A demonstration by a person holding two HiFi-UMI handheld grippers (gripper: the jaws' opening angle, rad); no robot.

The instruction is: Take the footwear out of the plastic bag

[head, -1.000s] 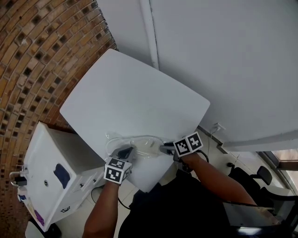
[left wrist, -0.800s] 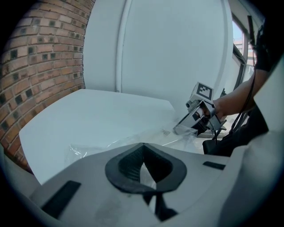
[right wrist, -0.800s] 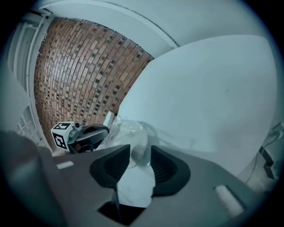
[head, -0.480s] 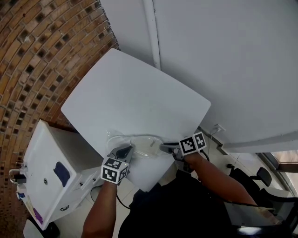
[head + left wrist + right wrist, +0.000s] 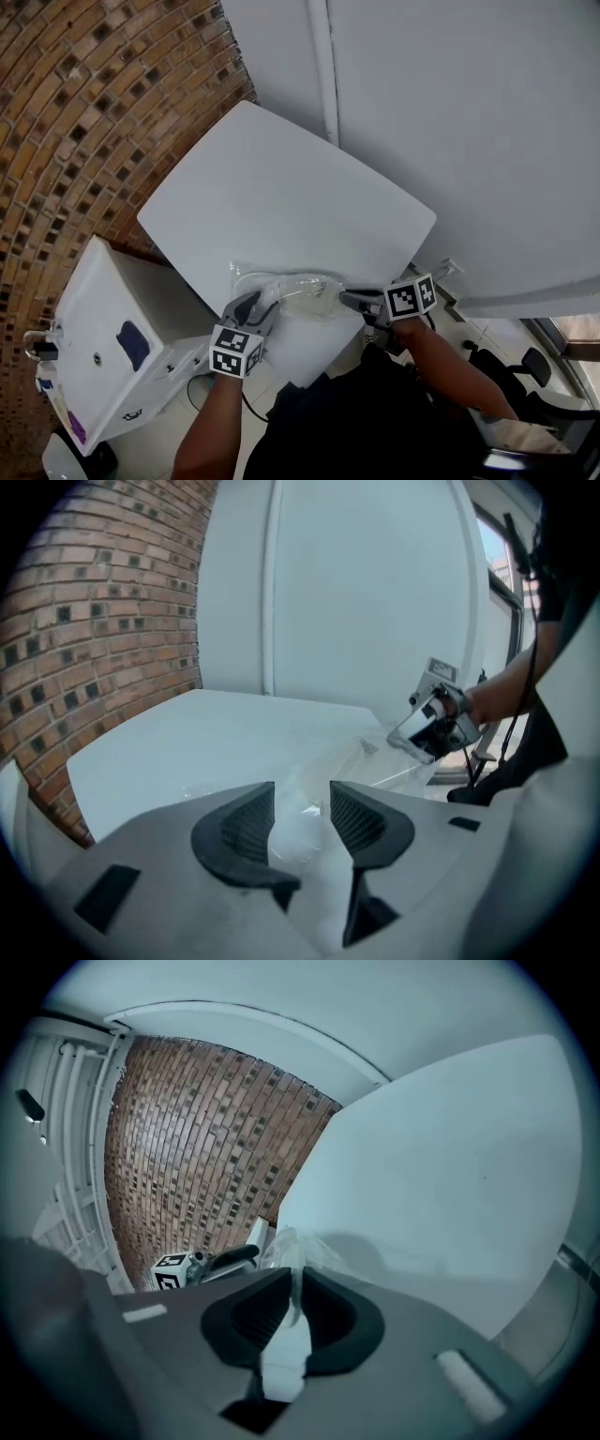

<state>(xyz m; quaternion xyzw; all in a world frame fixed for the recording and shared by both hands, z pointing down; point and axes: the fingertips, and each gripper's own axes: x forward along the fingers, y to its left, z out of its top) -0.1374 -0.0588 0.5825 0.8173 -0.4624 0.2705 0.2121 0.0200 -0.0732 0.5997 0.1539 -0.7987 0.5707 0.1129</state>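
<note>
A clear plastic bag (image 5: pixel 298 289) lies crumpled near the front edge of the white table (image 5: pixel 281 187). Something pale shows inside it, but I cannot make out the footwear. My left gripper (image 5: pixel 258 302) is at the bag's left end. Its jaws are opening and stand apart in the left gripper view (image 5: pixel 300 817), with loose bag film (image 5: pixel 370 757) showing between and beyond them, untouched by the pads. My right gripper (image 5: pixel 345 300) is at the bag's right end. Its jaws are closing, nearly together (image 5: pixel 292 1312), and they pinch a fold of the bag (image 5: pixel 291 1246).
A brick wall (image 5: pixel 84 112) runs along the left and a white panel wall (image 5: pixel 469 112) stands behind the table. A white cabinet (image 5: pixel 103 347) sits low at the left, beside the table edge. A dark office chair (image 5: pixel 525 366) is at the lower right.
The left jaws, shut on the bag's left end before, now stand apart. The right jaws have come together on the bag's right end. The bag looks more bunched.
</note>
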